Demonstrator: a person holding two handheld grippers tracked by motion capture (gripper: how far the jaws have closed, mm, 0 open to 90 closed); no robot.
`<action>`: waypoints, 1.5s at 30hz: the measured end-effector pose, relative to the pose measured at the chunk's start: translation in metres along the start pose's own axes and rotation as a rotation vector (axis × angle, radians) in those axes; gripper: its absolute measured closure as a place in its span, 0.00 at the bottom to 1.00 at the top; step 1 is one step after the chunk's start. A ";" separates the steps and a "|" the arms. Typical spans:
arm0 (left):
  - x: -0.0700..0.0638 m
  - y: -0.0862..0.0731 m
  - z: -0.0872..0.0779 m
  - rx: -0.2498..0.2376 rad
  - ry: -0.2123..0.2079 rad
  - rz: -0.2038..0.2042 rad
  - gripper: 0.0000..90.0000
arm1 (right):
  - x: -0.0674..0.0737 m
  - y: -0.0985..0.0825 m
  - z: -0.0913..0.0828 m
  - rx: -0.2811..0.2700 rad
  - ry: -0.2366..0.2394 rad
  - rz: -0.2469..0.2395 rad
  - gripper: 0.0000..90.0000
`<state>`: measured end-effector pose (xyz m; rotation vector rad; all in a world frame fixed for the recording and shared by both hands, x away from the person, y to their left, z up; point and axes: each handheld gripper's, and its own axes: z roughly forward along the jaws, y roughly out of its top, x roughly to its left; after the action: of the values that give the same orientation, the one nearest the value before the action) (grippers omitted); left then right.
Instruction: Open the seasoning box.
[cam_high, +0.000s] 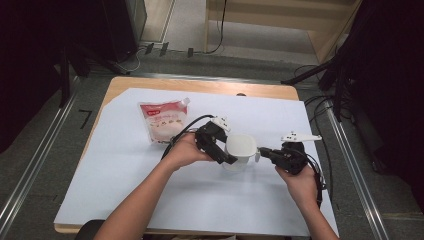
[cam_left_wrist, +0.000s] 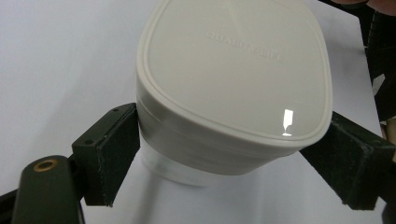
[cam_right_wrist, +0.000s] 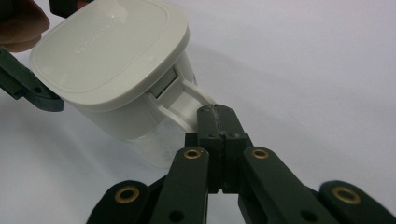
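flanking lidded container (cam_high: 240, 148), pouch (cam_high: 163, 121) behind

A white jug (cam_high: 240, 151) with a clear lower body, a flat rounded-square lid (cam_left_wrist: 238, 65) and a side handle (cam_right_wrist: 187, 105) is seen upright on the white sheet. Its lid rim is clamped from both sides by the left gripper (cam_left_wrist: 233, 154), and its handle is pinched by the right gripper (cam_right_wrist: 218, 116).
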<state>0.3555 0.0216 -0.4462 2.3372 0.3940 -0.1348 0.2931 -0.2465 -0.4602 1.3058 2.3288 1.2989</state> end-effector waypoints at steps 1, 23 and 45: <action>0.000 0.000 0.000 0.000 0.001 0.001 0.17 | 0.000 0.000 0.000 0.000 0.000 -0.001 1.00; -0.001 0.006 -0.005 -0.007 0.014 0.041 0.17 | 0.002 0.000 0.000 0.002 -0.015 -0.012 1.00; -0.007 0.012 -0.007 0.017 0.043 0.064 0.18 | 0.004 0.000 0.000 -0.004 -0.021 -0.023 1.00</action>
<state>0.3524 0.0166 -0.4322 2.3698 0.3402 -0.0576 0.2905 -0.2438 -0.4591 1.2810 2.3197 1.2761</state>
